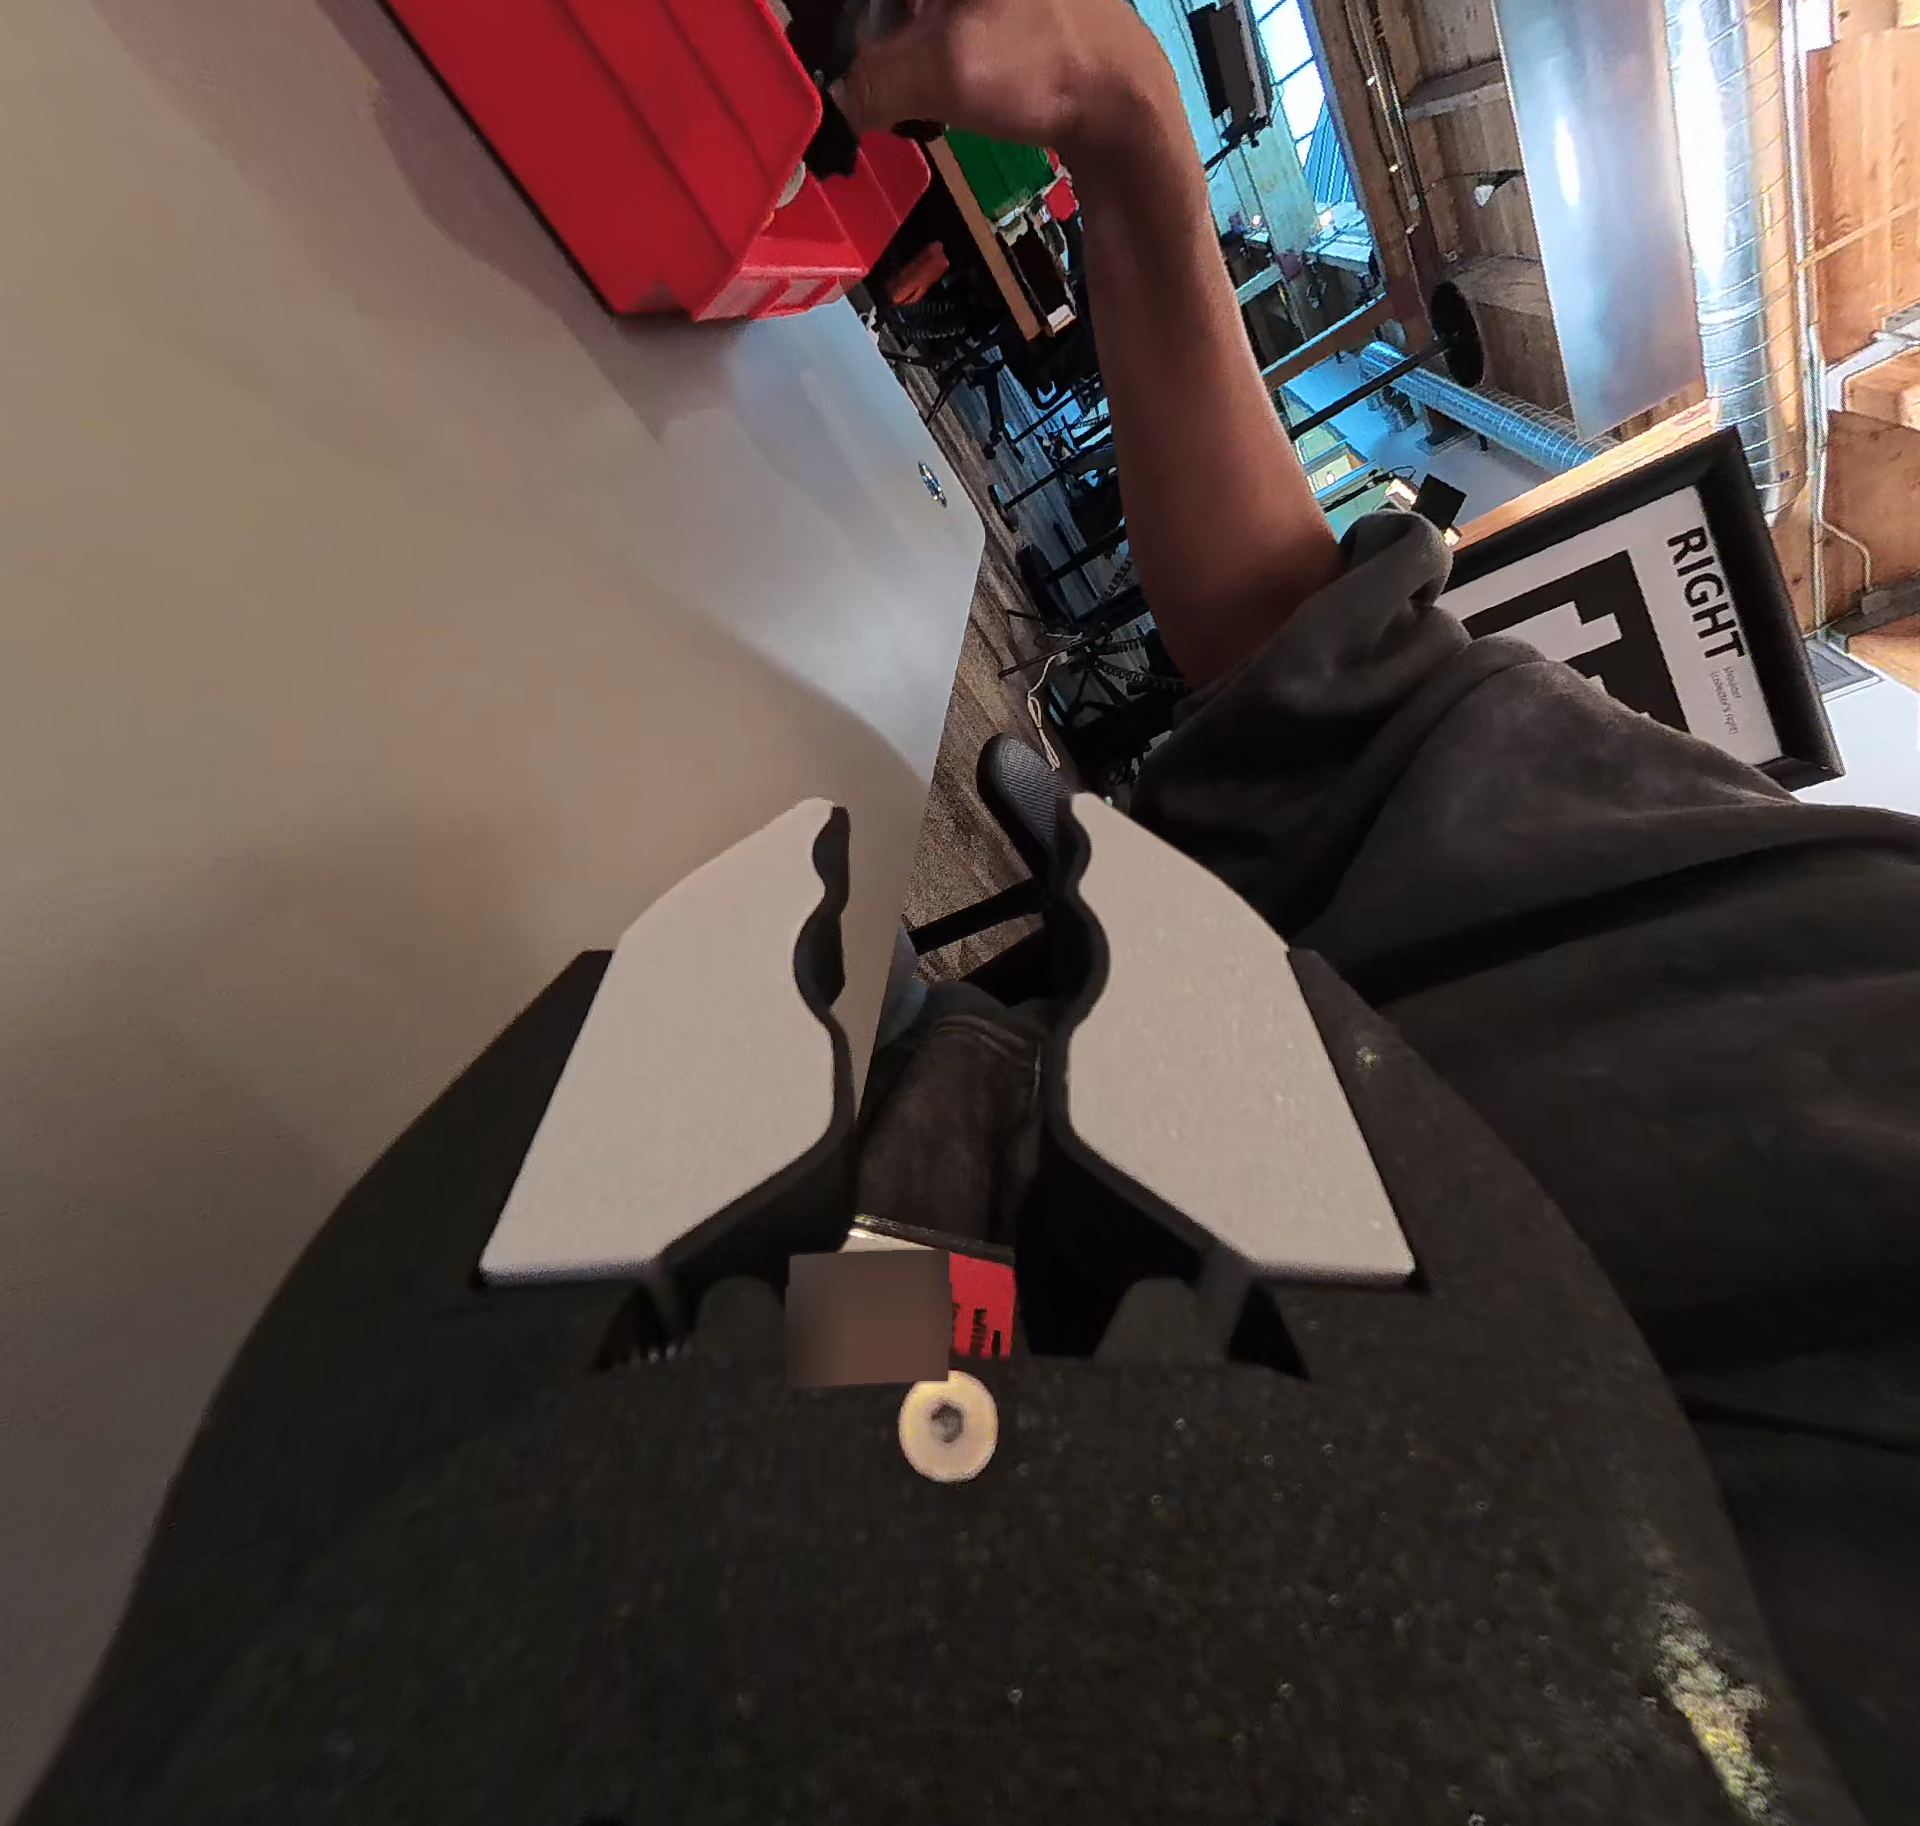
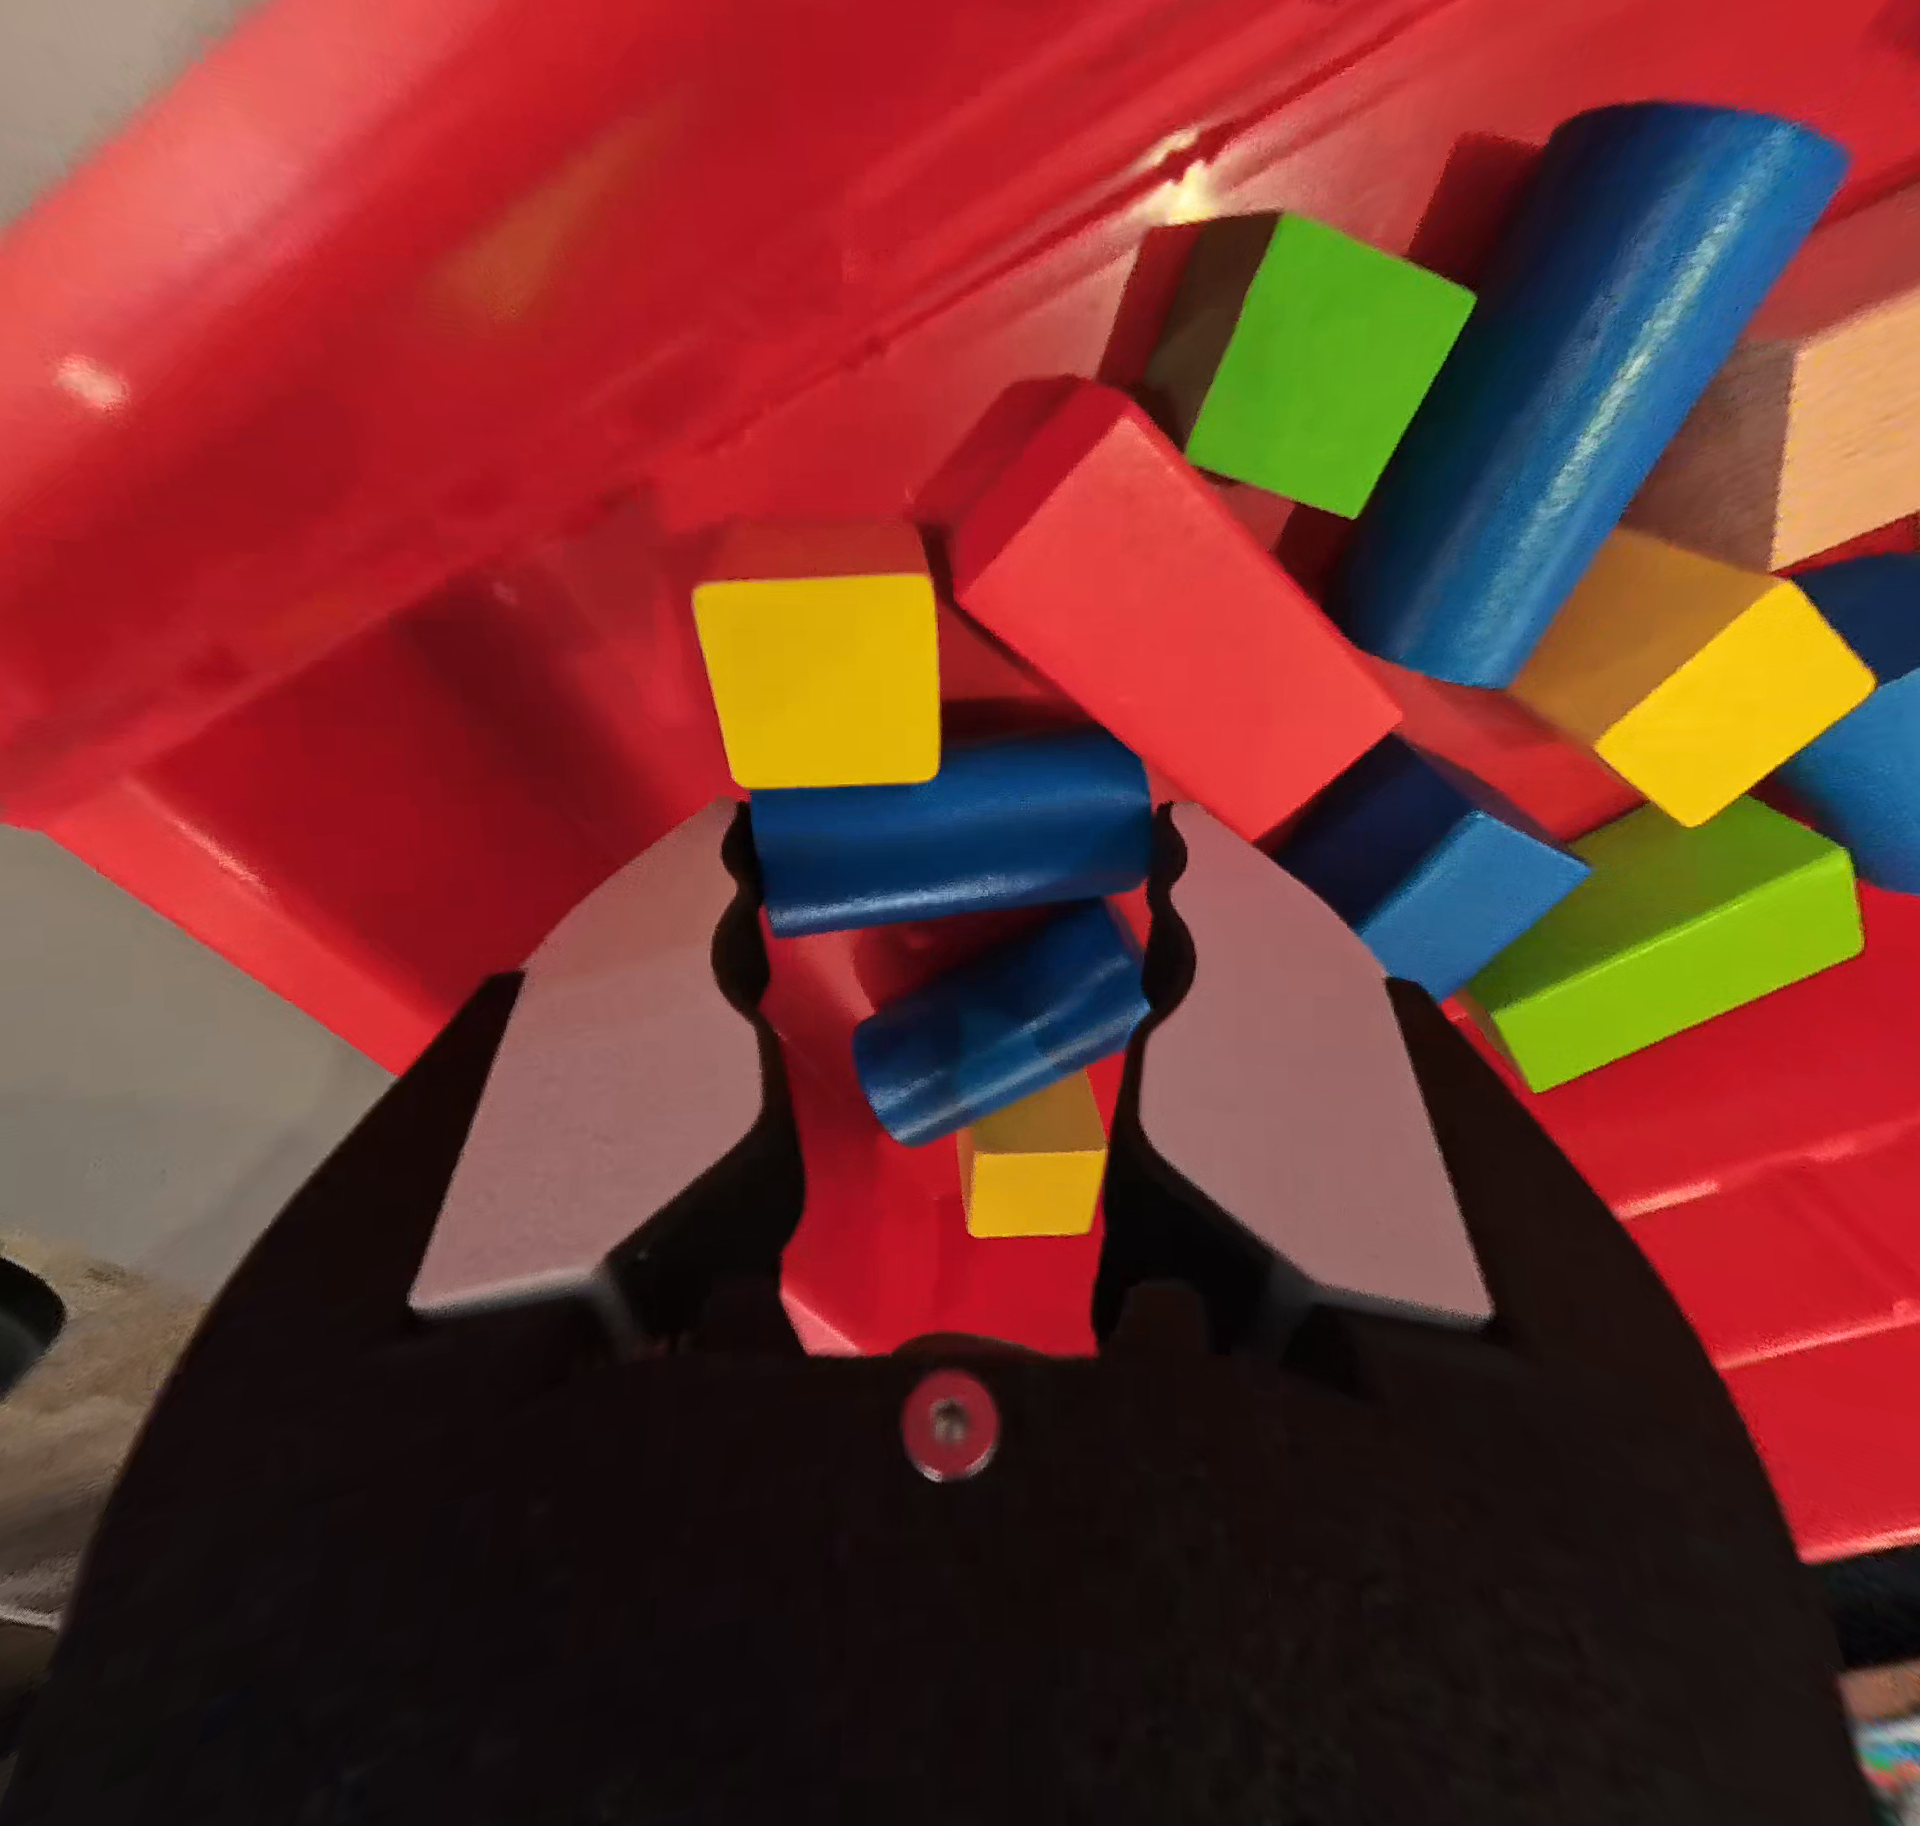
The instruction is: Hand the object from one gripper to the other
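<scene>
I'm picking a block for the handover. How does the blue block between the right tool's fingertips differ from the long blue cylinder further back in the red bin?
The short blue wooden block lies crosswise between the fingertips of the right tool; the long blue wooden cylinder leans steeply over other blocks, away from it. The block looks much shorter than the cylinder. Both are glossy blue and sit in the red plastic bin.

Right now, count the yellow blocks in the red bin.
3. One yellow cube sits just beyond the right gripper. One small yellow block lies between its fingers, under a blue cylinder. One yellow block lies right, beside the long blue cylinder. More may be buried.
</scene>
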Demonstrator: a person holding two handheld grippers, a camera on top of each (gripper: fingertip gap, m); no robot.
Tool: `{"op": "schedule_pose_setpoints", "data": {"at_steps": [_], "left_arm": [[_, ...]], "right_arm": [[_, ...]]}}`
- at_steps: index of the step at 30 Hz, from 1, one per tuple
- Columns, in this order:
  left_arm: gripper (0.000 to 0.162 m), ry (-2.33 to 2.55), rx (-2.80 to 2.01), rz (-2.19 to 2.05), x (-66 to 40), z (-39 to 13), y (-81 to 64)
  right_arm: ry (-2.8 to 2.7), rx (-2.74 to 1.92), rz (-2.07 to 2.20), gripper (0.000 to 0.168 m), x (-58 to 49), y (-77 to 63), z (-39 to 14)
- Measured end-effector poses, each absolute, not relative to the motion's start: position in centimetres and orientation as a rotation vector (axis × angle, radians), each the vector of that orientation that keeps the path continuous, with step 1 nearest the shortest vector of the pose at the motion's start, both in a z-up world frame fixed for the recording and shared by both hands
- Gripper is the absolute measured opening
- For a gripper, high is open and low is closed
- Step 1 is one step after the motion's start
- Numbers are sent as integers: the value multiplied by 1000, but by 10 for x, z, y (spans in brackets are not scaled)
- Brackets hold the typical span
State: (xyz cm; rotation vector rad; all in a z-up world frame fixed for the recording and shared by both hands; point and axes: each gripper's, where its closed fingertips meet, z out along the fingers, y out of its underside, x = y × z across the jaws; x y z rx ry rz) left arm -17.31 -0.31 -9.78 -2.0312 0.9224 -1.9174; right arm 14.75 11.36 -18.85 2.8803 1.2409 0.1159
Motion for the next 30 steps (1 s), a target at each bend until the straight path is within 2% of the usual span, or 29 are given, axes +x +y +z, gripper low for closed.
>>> {"op": "schedule_pose_setpoints", "data": {"at_steps": [6,10,13,14,16,18,19,22,24,26,28,30], "left_arm": [[37,934,-2033,-1901,-174,-98,-3],[37,925,-2037,-1840,-177,-99,3],[38,957,-2060,-1678,-181,-106,12],[38,970,-2054,-1622,-183,-105,16],[38,1003,-2037,-1505,-186,-103,21],[38,1043,-2012,-1391,-191,-98,25],[38,1060,-1994,-1325,-195,-93,29],[40,1147,-1875,-1061,-220,-63,49],[43,1181,-1763,-820,-248,-38,75],[43,1209,-1700,-619,-278,-19,106],[44,1260,-1672,-487,-303,-10,140],[44,1332,-1674,-393,-324,-14,179]], "right_arm": [[1246,2965,112,76,138,112,-183],[1161,3272,291,76,142,104,-127],[1090,3703,276,73,116,82,-74],[1037,3872,89,67,96,70,-63],[973,4108,-555,65,45,39,-53],[981,4141,-1107,58,2,5,-59],[993,4132,-1216,59,-12,-8,-69],[1126,4148,-1065,62,-34,-29,-97],[1362,4049,-1050,63,-51,-38,-102],[1597,4012,-864,62,-56,-40,-106],[1689,3989,-692,63,-56,-40,-112],[1694,3983,-710,62,-57,-41,-113]]}}
